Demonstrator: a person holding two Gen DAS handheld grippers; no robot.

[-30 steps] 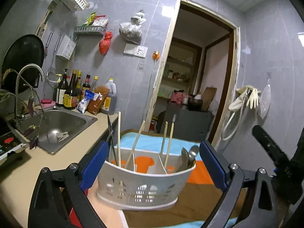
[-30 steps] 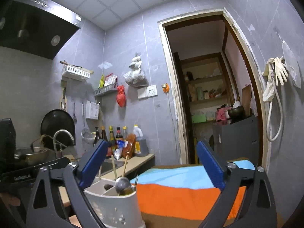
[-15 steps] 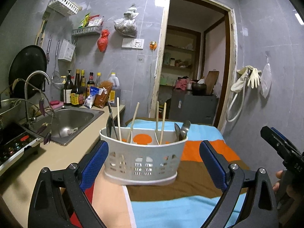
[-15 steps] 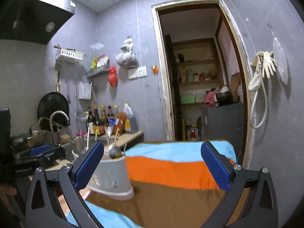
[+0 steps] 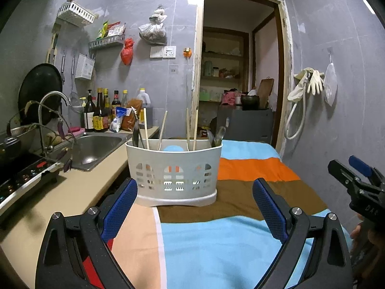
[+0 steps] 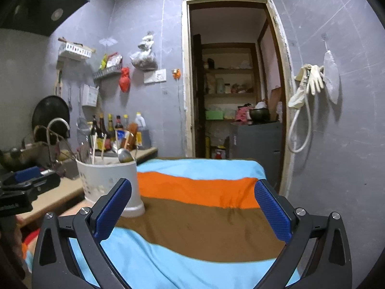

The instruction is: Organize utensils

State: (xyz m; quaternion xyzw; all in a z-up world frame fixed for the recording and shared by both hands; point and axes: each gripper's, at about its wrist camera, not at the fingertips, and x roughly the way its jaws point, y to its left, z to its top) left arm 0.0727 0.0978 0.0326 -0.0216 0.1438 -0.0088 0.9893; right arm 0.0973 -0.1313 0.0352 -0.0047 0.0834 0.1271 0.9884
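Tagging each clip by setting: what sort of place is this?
Most likely a small home kitchen: a stainless steel sink with curved faucet, dark sauce bottles against the grey tiled wall, and a black range hood overhead.

The caddy (image 5: 173,172) wall hides the lower ends of the chopsticks (image 5: 146,128) and spoons (image 5: 219,135).

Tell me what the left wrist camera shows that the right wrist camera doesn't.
Only the left wrist view shows the sink, the stove panel and the open right gripper.

Only the right wrist view shows the range hood and the open left gripper.

Both show the white utensil caddy with chopsticks and spoons, standing on the striped cloth, plus the doorway and hanging gloves.
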